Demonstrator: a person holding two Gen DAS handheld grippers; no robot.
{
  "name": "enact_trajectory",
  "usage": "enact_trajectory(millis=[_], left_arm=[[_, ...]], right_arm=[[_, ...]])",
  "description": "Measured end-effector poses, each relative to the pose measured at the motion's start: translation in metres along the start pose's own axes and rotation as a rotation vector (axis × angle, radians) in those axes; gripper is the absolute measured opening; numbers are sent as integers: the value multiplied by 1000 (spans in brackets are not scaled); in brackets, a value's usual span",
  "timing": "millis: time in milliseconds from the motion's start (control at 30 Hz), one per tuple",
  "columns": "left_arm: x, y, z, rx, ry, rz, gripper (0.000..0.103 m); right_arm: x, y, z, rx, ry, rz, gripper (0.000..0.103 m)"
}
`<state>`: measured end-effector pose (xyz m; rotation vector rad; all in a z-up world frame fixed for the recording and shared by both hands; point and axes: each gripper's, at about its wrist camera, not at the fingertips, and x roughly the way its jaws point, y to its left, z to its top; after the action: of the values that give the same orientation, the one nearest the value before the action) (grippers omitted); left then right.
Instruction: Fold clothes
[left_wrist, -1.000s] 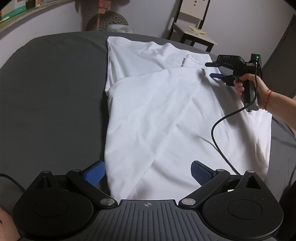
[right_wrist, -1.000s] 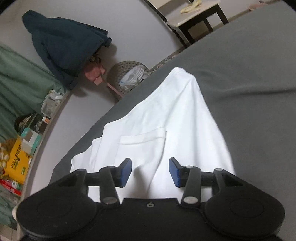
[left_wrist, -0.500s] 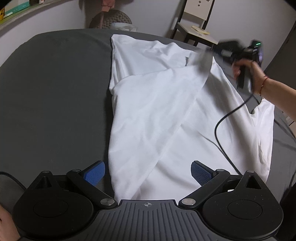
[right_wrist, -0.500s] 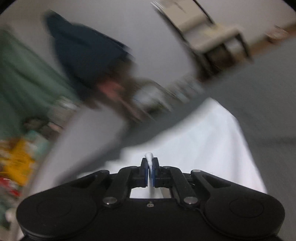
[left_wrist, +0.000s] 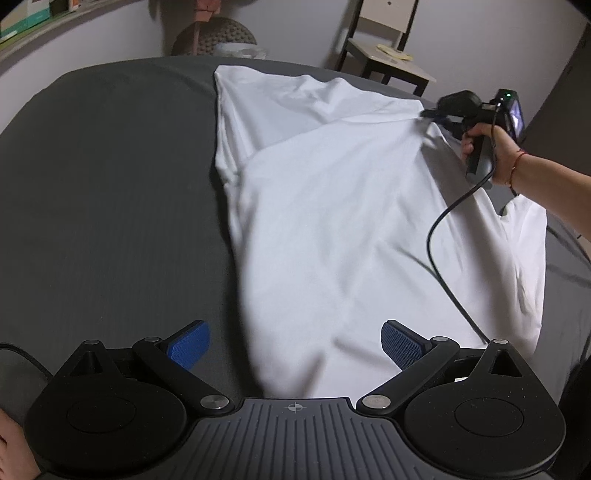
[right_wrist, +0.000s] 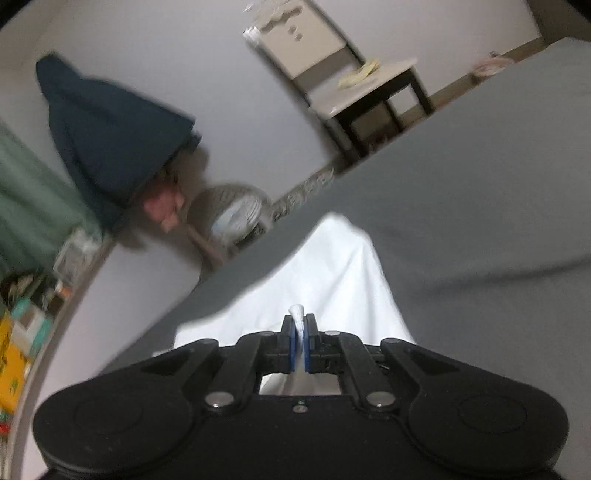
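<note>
So, left side first: my left gripper (left_wrist: 293, 341) is spread wide with nothing between the blue pads (left_wrist: 188, 343), hovering low over the near end of the white shirt (left_wrist: 332, 221), which lies stretched out lengthwise on the grey bed (left_wrist: 110, 203). One side is already flapped over toward the middle. Moving right, my right gripper (right_wrist: 301, 345) is clamped tight on a pinch of that shirt, with a little nub of white cloth poking out above the pads.

What worries me: that pinch looks thin. If I swing the fabric over quickly it could slip out and the fold would land crooked. Also only one end is being held, so the near end may drag or bunch since my left fingers aren't pinning anything. And the cable (left_wrist: 439, 251) from the right gripper is draped across the shirt, so it might snag or get folded in.

Stuff I can't really make out: the near hem disappears under the left gripper's body, and the fabric there is smeared with blur. The right-hand view is blurry too, and I can't tell whether I've pinched one layer or two. The far right sleeve edge is partly behind my forearm (left_wrist: 546, 177).
</note>
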<state>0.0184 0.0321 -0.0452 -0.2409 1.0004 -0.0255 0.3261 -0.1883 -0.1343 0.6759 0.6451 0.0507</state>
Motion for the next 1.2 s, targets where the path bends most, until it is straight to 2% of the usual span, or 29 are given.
enact_trajectory(millis=[67, 167, 200, 233, 267, 333, 433, 533, 600, 667, 833, 967, 1033, 1100, 1167, 1200], left_arm=[[1, 2, 0, -11, 2, 3, 100], [2, 3, 0, -22, 4, 6, 100], [3, 4, 0, -24, 5, 7, 100], [3, 4, 0, -24, 6, 7, 100], [3, 6, 0, -30, 5, 9, 100], [2, 9, 1, -44, 2, 13, 100], [0, 25, 2, -143, -7, -2, 100], [-1, 40, 0, -245, -14, -26, 100], [-1, 46, -1, -278, -16, -27, 100], [-1, 48, -3, -295, -16, -20, 100], [-1, 49, -6, -298, -19, -36, 100], [-3, 50, -6, -294, -28, -50, 100], [-5, 52, -6, -299, -32, -53, 100], [-7, 54, -7, -311, -35, -53, 100], [-8, 57, -8, -322, -38, -55, 100], [-9, 58, -8, -326, -39, -56, 100]], right_arm=[[4, -2, 6, 11, 13, -31, 5], [18, -5, 6, 19, 158, -18, 10], [14, -4, 4, 19, 166, -2, 16], [6, -2, 2, 6, 160, 14, 34], [-3, -1, -2, -2, 161, 33, 40], [-25, -1, -15, -3, 198, 82, 42], [-64, 2, -52, 6, 379, 186, 42], [-116, 18, -116, 6, 592, 326, 42], [-144, 31, -160, 19, 675, 390, 42], [-164, 42, -198, 32, 722, 443, 42], [-181, 60, -267, 87, 724, 467, 40], [-189, 76, -285, 139, 609, 525, 42], [-187, 81, -296, 201, 618, 571, 42], [-186, 85, -305, 192, 587, 551, 41], [-181, 85, -313, 216, 561, 519, 28], [-178, 85, -317, 239, 559, 505, 17]])
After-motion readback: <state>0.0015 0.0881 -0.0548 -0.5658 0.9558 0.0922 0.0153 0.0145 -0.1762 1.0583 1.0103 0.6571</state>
